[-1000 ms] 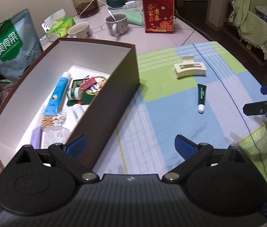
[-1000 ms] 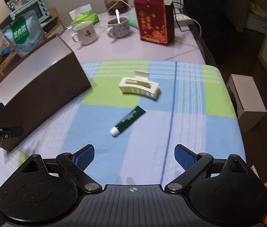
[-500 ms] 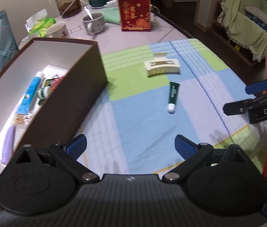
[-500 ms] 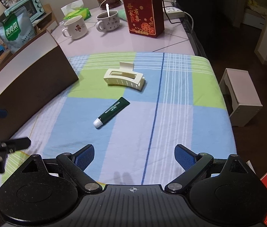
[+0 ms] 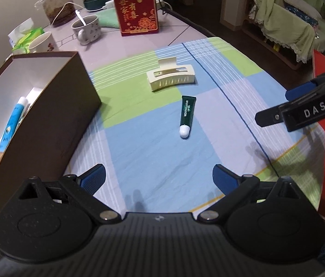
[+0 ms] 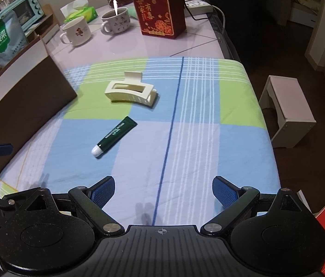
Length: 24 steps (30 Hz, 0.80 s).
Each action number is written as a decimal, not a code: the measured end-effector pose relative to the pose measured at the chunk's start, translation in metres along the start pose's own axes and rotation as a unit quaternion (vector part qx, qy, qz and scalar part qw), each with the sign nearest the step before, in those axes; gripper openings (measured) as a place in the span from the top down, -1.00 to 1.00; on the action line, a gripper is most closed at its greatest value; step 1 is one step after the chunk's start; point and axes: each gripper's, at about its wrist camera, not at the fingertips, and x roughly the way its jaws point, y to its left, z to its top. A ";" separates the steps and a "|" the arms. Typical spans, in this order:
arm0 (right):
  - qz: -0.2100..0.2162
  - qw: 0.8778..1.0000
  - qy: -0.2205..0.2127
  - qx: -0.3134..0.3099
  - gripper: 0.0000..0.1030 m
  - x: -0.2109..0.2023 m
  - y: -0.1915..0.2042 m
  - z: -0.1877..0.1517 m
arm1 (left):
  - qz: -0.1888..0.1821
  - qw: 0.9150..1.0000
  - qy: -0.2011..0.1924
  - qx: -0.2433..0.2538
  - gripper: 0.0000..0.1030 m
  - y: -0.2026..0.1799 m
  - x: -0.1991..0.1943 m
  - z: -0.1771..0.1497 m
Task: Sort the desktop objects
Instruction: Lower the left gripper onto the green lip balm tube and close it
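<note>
2 items on cloth: 1 clip, 1 tube; box holds maybe 1 blue tube; both grippers wide open, empty.

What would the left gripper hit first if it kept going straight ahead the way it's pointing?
Probably the green lip gel tube, lying almost centred ahead of the open left gripper on the checked cloth. The cream hair claw lies beyond. Height is unclear.

Green tube: I read "MENTHOLATUM LIP GEL".
My right gripper: side plate marked "DAS".
Red gift box: gold characters "喜家有喜".
Snack bag: white characters "美食果"; the smaller print is illegible.
</note>
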 end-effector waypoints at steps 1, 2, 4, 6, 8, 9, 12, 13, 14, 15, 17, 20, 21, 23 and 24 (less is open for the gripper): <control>0.000 1.000 0.001 0.000 -0.82 0.002 -0.001 0.001 | -0.001 1.000 0.001 0.001 -0.90 0.000 0.003 0.001; 0.000 1.000 0.003 0.001 -0.82 0.004 -0.002 0.003 | -0.003 1.000 0.002 0.002 -0.90 0.000 0.005 0.003; -0.001 1.000 0.006 0.002 -0.82 0.008 -0.006 0.005 | -0.005 1.000 0.004 0.004 -0.90 0.000 0.011 0.005; -0.001 1.000 0.010 0.005 -0.82 0.012 -0.008 0.008 | -0.008 1.000 0.006 0.008 -0.90 -0.001 0.017 0.009; -0.001 1.000 0.013 0.007 -0.82 0.016 -0.011 0.010 | -0.012 1.000 0.007 0.012 -0.90 -0.001 0.023 0.013; -0.001 1.000 0.015 0.009 -0.82 0.018 -0.013 0.011 | -0.013 1.000 0.006 0.014 -0.90 -0.002 0.026 0.015; -0.005 1.000 0.021 0.012 -0.82 0.024 -0.018 0.015 | -0.021 1.000 0.003 0.022 -0.90 -0.004 0.034 0.020; -0.007 1.000 0.022 0.014 -0.82 0.026 -0.020 0.016 | -0.024 0.999 0.002 0.026 -0.89 -0.005 0.037 0.022; -0.008 1.000 0.024 0.017 -0.82 0.028 -0.023 0.017 | -0.027 0.999 0.000 0.030 -0.89 -0.006 0.039 0.024; -0.009 0.999 0.025 0.020 -0.82 0.030 -0.026 0.018 | -0.031 0.999 -0.001 0.035 -0.88 -0.007 0.042 0.025; -0.011 0.999 0.027 0.026 -0.82 0.033 -0.032 0.019 | -0.040 0.998 -0.003 0.043 -0.84 -0.010 0.048 0.029; -0.016 0.999 0.031 0.035 -0.82 0.037 -0.041 0.021 | -0.051 0.997 -0.007 0.053 -0.83 -0.013 0.057 0.035; -0.018 0.999 0.031 0.037 -0.82 0.037 -0.044 0.022 | -0.055 0.997 -0.008 0.055 -0.83 -0.014 0.060 0.038; -0.021 0.998 0.032 0.042 -0.82 0.038 -0.049 0.023 | -0.062 0.996 -0.011 0.058 -0.83 -0.015 0.066 0.043; -0.022 0.998 0.032 0.046 -0.82 0.038 -0.052 0.023 | -0.063 0.996 -0.011 0.060 -0.83 -0.015 0.069 0.046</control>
